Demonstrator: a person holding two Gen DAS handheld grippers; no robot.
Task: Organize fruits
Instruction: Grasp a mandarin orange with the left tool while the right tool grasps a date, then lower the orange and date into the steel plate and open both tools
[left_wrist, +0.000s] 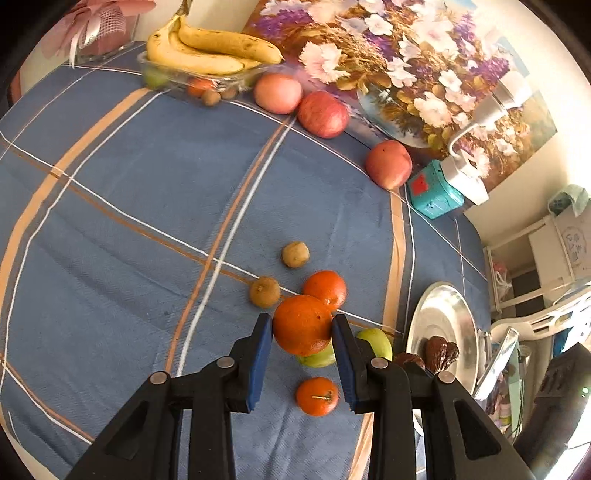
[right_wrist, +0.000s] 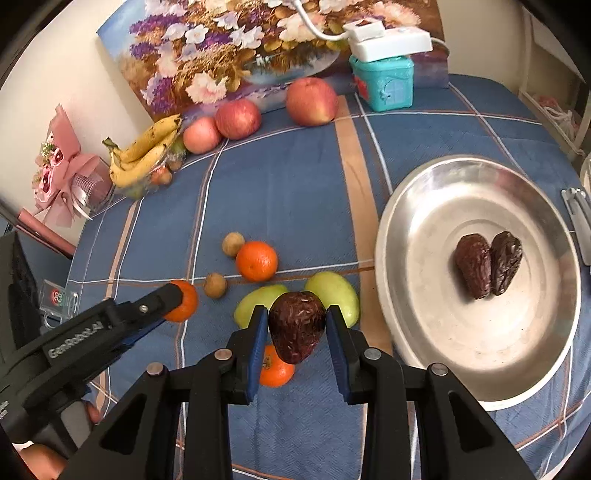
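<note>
My left gripper (left_wrist: 302, 325) is shut on an orange tangerine (left_wrist: 302, 323), lifted off the blue checked cloth; in the right wrist view the left gripper (right_wrist: 177, 301) and its tangerine (right_wrist: 186, 302) appear at the left. My right gripper (right_wrist: 296, 325) is shut on a dark wrinkled date (right_wrist: 295, 325), held above the cloth. Two more dates (right_wrist: 487, 264) lie in the steel plate (right_wrist: 406, 206) to the right. Loose on the cloth are two tangerines (right_wrist: 256, 260) (right_wrist: 275, 369), two green fruits (right_wrist: 334, 291) (right_wrist: 255, 301) and two small brown fruits (right_wrist: 233, 243) (right_wrist: 215, 285).
Three red apples (right_wrist: 312, 96) (right_wrist: 238, 119) (right_wrist: 201, 134) line the back by a flower painting (right_wrist: 229, 48). A glass dish with bananas (right_wrist: 144, 153) sits back left, beside a pink bouquet (right_wrist: 62, 170). A teal box (right_wrist: 384, 83) stands behind the plate.
</note>
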